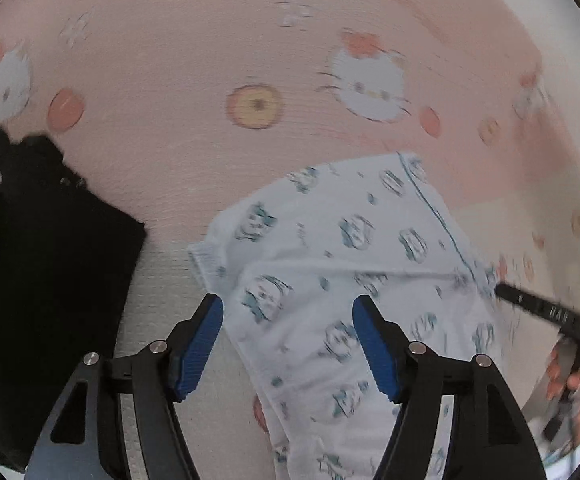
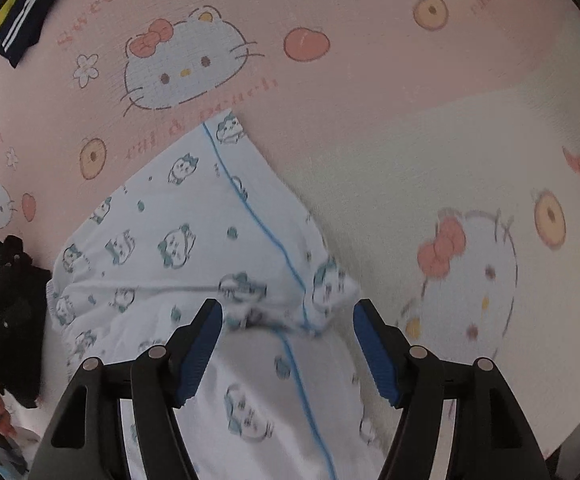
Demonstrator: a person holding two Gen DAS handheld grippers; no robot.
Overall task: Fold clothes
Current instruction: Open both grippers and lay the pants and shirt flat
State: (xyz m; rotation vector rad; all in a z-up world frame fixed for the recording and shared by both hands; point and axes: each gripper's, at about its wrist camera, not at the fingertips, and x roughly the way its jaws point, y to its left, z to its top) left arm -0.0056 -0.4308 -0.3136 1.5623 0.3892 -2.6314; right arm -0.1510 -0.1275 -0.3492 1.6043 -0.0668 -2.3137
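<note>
Lying beside printed garment [image 1: 330,240], black clothes [image 1: 50,240], both grippers [image 1: 288,344] [image 2: 288,344] spread, empty

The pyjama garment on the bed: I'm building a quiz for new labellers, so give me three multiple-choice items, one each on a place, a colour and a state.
1. Where does the white printed garment lie?
A. on the pink cartoon bedsheet
B. on a wooden floor
C. in a basket

2. What colour is the piping line along the garment?
A. red
B. blue
C. yellow

3. How do the right gripper and the left gripper stand?
A. both clamped on cloth
B. one clamped, one open
C. both open, holding nothing

Answers:
1 A, the pink sheet with cat faces surrounds it.
2 B, a blue line runs down the cloth.
3 C, each pair of blue pads stands apart above the cloth.
</note>
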